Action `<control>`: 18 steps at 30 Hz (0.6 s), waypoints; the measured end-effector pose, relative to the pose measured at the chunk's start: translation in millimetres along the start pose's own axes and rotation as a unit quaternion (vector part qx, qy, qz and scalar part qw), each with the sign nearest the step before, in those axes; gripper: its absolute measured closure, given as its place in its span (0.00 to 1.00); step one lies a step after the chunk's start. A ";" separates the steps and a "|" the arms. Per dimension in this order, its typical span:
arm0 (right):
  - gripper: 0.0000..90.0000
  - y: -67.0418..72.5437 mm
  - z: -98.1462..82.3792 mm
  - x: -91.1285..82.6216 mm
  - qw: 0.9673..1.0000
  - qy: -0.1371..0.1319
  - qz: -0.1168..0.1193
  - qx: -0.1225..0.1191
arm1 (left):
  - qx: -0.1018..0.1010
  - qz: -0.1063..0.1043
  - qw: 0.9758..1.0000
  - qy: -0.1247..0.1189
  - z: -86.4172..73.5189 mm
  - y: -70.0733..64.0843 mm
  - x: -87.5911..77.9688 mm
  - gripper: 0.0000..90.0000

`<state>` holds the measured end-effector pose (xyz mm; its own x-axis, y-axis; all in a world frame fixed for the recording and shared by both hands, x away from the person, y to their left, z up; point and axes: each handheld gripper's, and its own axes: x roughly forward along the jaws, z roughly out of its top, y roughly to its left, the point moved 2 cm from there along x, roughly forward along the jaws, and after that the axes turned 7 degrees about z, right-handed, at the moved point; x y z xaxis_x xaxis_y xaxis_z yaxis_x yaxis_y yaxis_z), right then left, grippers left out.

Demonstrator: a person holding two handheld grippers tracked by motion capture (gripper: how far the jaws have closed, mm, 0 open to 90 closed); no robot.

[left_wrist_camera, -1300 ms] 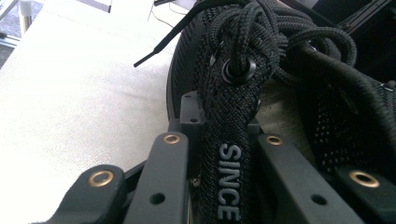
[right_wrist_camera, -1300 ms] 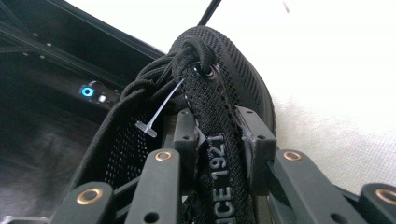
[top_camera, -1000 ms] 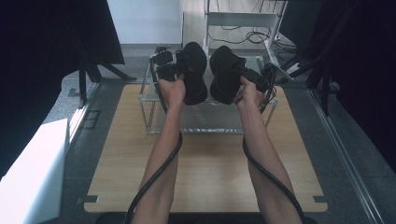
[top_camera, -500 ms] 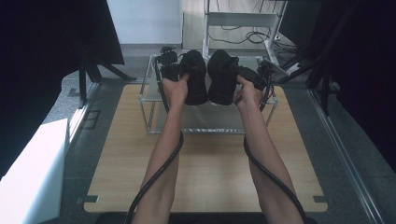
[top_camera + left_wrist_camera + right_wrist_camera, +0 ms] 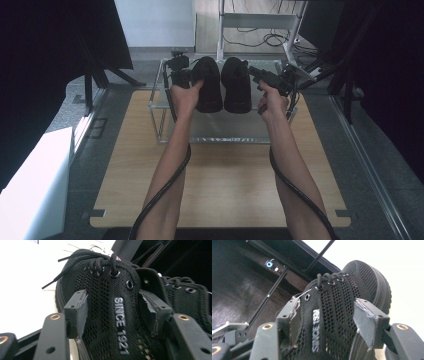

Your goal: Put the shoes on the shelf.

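Observation:
Two black mesh lace-up shoes are held side by side over the top shelf of a rack [image 5: 165, 131]. My left gripper [image 5: 186, 77] is shut on the left shoe [image 5: 210, 85]. In the left gripper view its jaws [image 5: 113, 312] clamp the tongue of that shoe [image 5: 100, 287], printed "SINCE 1921", and the other shoe [image 5: 186, 293] lies at the right. My right gripper [image 5: 262, 76] is shut on the right shoe [image 5: 236, 85]. Its jaws [image 5: 329, 317] squeeze the tongue of that shoe [image 5: 357, 282] in the right gripper view. I cannot tell whether the soles touch the shelf.
The rack is a metal frame with clear shelves at the far end of a wooden table [image 5: 225, 185]. Black stands and dark curtains flank both sides. A white shelf unit [image 5: 260, 20] with cables stands behind the rack. A white box [image 5: 35, 185] lies at the near left.
Both hands have moved forward and down toward the rack's top, and the two shoes have come closer together. Each gripper has kept its hold.

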<state>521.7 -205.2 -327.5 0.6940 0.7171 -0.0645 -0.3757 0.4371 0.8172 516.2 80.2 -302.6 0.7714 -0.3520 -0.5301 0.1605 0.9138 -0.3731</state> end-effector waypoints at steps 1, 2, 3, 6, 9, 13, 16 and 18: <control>0.46 -0.1 -0.4 -3.2 1.000 0.002 0.004 -0.002 | -0.003 -0.008 1.000 -0.006 -0.4 1.4 -4.3 0.47; 0.47 -0.5 -1.2 -7.3 1.000 0.002 0.009 -0.004 | -0.003 -0.012 1.000 -0.009 -0.6 2.6 -7.4 0.47; 0.48 -0.9 -1.8 -9.9 1.000 0.003 0.012 -0.004 | -0.004 -0.018 1.000 -0.014 -1.3 4.2 -11.5 0.46; 0.53 -2.3 -5.0 -20.9 1.000 0.008 0.026 -0.008 | 0.003 -0.030 0.999 -0.021 -5.2 8.8 -23.4 0.48; 0.58 -3.3 -11.0 -31.1 0.999 0.011 0.035 -0.021 | 0.002 -0.053 0.998 -0.027 -12.6 12.5 -33.9 0.53; 0.64 -4.6 -21.0 -42.0 0.998 0.020 0.045 -0.035 | 0.000 -0.081 0.996 -0.035 -29.6 19.1 -45.3 0.59; 0.70 -5.7 -29.8 -50.7 0.997 0.026 0.051 -0.047 | 0.006 -0.091 0.995 -0.037 -42.7 22.6 -51.2 0.64; 0.75 -5.4 -37.8 -57.9 0.996 0.030 0.050 -0.068 | 0.008 -0.097 0.994 -0.043 -55.1 25.3 -57.3 0.67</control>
<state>460.3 -228.6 -349.8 0.6119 0.7906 -0.0238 -0.5237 0.4275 0.7369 442.1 112.3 -323.6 0.7741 -0.5045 -0.3824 0.3213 0.8336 -0.4492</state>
